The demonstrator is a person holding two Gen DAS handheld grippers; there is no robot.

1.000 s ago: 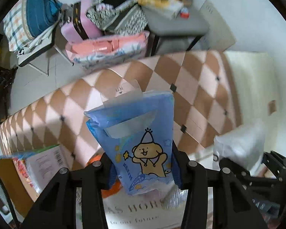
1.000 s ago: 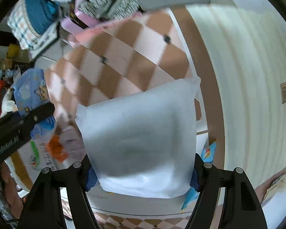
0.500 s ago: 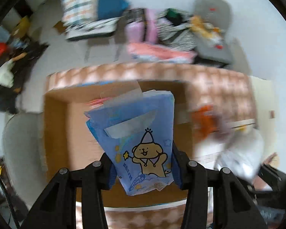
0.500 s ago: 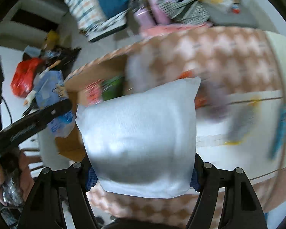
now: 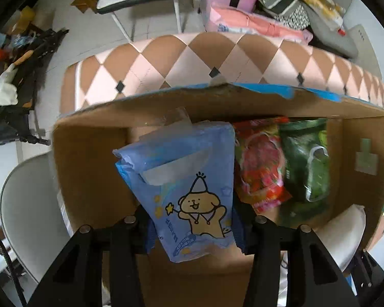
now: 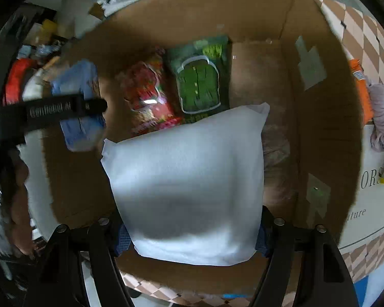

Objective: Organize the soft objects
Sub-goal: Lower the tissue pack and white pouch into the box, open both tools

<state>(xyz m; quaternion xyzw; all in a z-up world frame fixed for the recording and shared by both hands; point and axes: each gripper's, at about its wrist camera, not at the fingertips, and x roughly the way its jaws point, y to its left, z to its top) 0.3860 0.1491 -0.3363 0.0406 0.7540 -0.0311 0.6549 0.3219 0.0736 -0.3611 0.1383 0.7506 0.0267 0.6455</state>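
Observation:
My left gripper (image 5: 193,226) is shut on a blue soft pack with a cartoon bear (image 5: 184,186) and holds it over the left part of an open cardboard box (image 5: 89,168). My right gripper (image 6: 192,232) is shut on a white soft pack (image 6: 187,186) and holds it above the same box (image 6: 320,128). A red pack (image 6: 148,94) and a green pack (image 6: 201,79) lie side by side on the box floor. The left gripper with the blue pack (image 6: 76,107) shows at the left of the right wrist view.
The box stands on a table with a pink and brown diamond cloth (image 5: 192,61). A white chair (image 5: 25,204) is to the left. An orange item (image 6: 361,87) and a lilac cloth (image 6: 382,120) lie right of the box. Clutter fills the floor and chairs beyond.
Both grippers have swung from the table to above the open box, each still holding its pack. The box floor with the red and green packs has come into view.

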